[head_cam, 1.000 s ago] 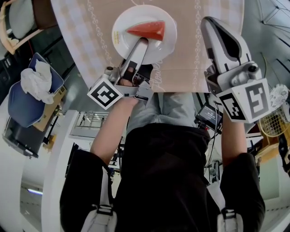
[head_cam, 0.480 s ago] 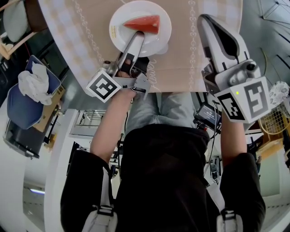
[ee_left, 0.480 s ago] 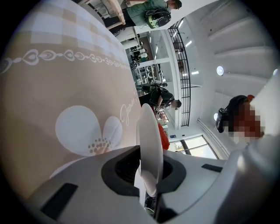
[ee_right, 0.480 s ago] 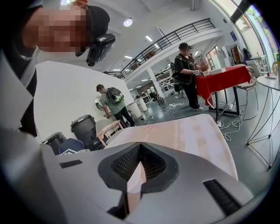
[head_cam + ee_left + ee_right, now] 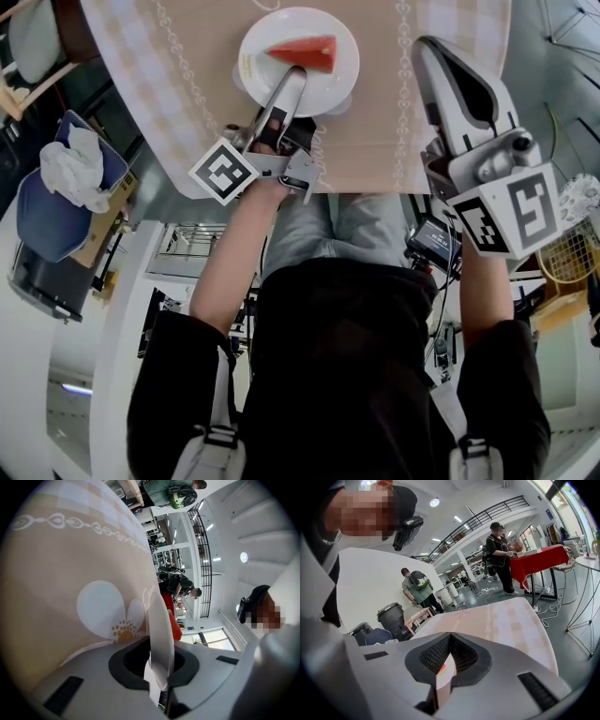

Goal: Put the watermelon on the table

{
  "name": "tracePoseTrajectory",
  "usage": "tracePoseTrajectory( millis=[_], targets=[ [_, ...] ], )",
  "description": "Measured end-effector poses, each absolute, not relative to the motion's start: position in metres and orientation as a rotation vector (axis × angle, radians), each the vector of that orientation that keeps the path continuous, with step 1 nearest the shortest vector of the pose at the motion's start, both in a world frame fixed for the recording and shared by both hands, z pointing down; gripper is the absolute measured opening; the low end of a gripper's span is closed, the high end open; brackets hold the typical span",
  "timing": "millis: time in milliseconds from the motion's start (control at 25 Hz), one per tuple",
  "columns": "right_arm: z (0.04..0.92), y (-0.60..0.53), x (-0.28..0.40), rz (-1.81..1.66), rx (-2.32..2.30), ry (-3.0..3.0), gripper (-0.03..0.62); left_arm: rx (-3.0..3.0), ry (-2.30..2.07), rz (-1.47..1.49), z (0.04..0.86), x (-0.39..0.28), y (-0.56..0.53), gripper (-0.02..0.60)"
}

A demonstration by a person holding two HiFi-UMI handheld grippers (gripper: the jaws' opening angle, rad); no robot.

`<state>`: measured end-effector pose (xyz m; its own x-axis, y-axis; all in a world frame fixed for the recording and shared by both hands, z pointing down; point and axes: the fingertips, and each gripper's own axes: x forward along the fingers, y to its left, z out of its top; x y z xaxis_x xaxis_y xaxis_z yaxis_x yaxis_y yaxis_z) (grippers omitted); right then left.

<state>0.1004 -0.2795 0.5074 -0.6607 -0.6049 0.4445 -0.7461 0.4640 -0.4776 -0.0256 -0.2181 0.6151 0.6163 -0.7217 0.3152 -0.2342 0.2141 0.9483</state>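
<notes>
Left claw (image 5: 296, 80), plate (image 5: 255, 58) lower than before

Watermelon (image 5: 305, 52) lies on the plate (image 5: 334, 84), over the table (image 5: 169, 75)'s near edge.

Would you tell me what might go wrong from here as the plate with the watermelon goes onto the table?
1. The left gripper pinches the white plate by its near rim only, so the plate might tilt and the watermelon slide.
2. Whether the plate already rests on the tablecloth is unclear; letting go early might drop it.
</notes>
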Motion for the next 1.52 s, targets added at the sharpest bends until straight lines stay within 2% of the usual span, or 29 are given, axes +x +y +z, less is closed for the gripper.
tracePoseTrajectory(
  millis=[280, 760, 920, 1120, 1520],
  targets=[
    [0.507, -0.281, 0.103, 0.977, 1.161, -2.504, 0.014, 1.297, -0.927, -0.455, 0.621, -0.029, -0.218, 0.04],
    [0.503, -0.283, 0.096, 0.979, 1.165, -2.505, 0.014, 1.18, -1.022, -0.354, 0.629, -0.033, -0.206, 0.041],
    [0.504, -0.283, 0.095, 0.98, 1.168, -2.497, 0.014, 1.178, -0.995, -0.339, 0.625, -0.029, -0.206, 0.143],
    [0.501, -0.283, 0.091, 0.979, 1.174, -2.496, 0.014, 1.2, -1.01, -0.243, 0.625, -0.032, -0.199, 0.158],
    [0.502, -0.277, 0.086, 0.991, 1.153, -2.496, 0.014, 1.356, -1.013, -0.113, 0.618, -0.032, -0.191, 0.229]
  ],
)
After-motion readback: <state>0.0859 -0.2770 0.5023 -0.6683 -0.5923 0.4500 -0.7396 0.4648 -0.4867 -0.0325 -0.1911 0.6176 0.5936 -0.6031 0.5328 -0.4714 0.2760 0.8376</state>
